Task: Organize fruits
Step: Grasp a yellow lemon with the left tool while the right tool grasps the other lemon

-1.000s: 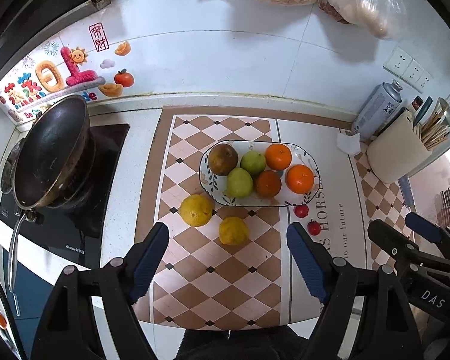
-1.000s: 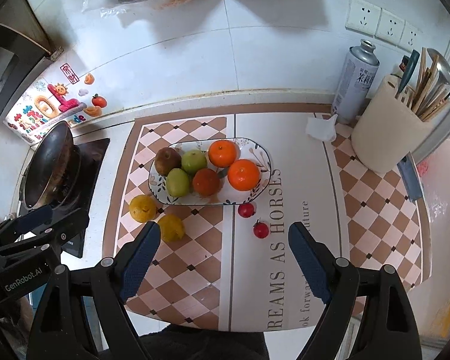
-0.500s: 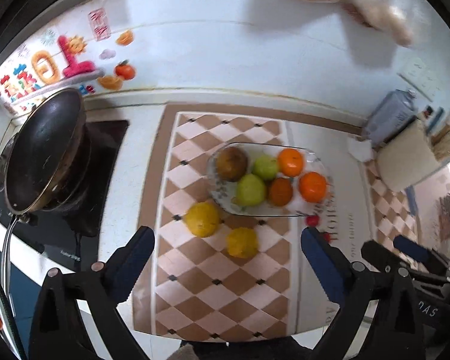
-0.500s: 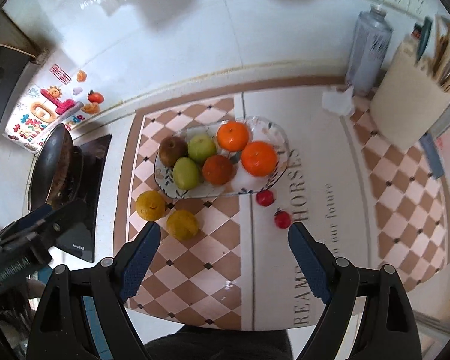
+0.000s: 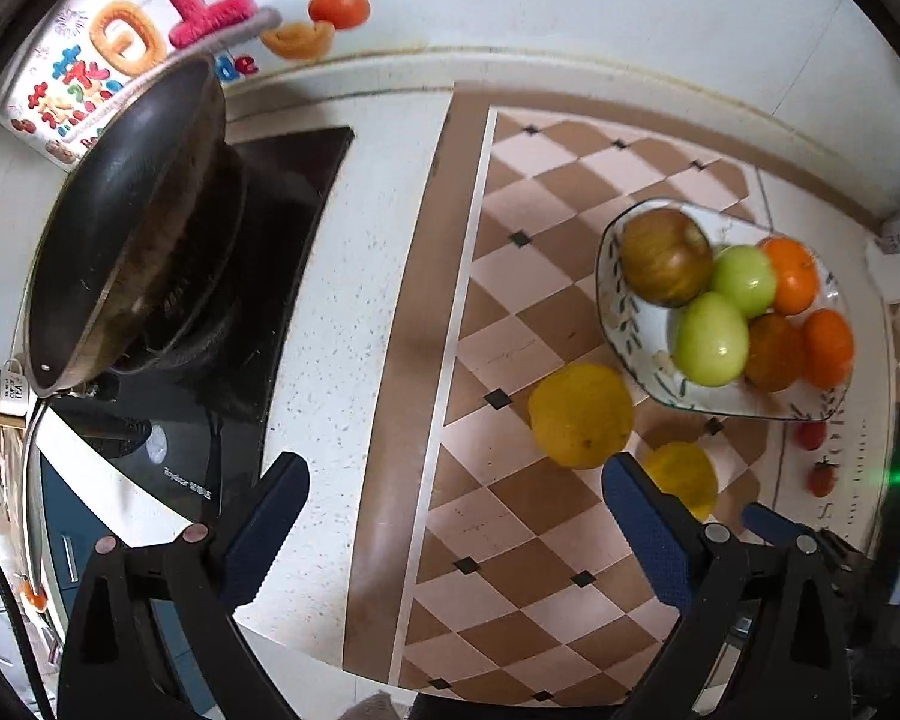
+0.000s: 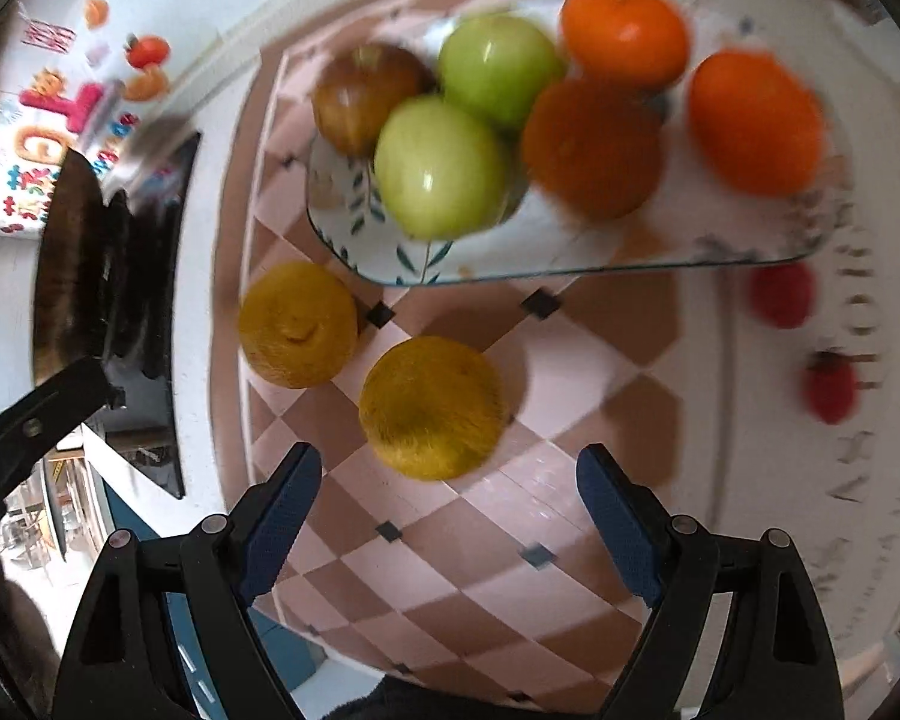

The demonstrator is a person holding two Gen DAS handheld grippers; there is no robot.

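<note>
A patterned fruit plate [image 6: 354,243] holds a brown apple [image 6: 363,97], two green apples [image 6: 441,165], and three oranges [image 6: 753,120]. Two yellow fruits lie on the checkered mat in front of it: one on the left [image 6: 297,324] and a nearer one [image 6: 432,408]. Two small red fruits [image 6: 831,387] lie to the right. My right gripper [image 6: 447,516] is open and empty, just short of the nearer yellow fruit. My left gripper [image 5: 450,525] is open and empty over the counter, left of the yellow fruits [image 5: 579,414] and plate [image 5: 627,324].
A black wok [image 5: 120,222] sits on the dark cooktop [image 5: 252,324] at the left. The tiled wall behind carries colourful stickers [image 5: 198,6]. The counter's front edge runs just below both grippers.
Both grippers have dropped lower and closer to the counter. The right one has closed in on the nearer yellow fruit; the left view has swung left toward the cooktop.
</note>
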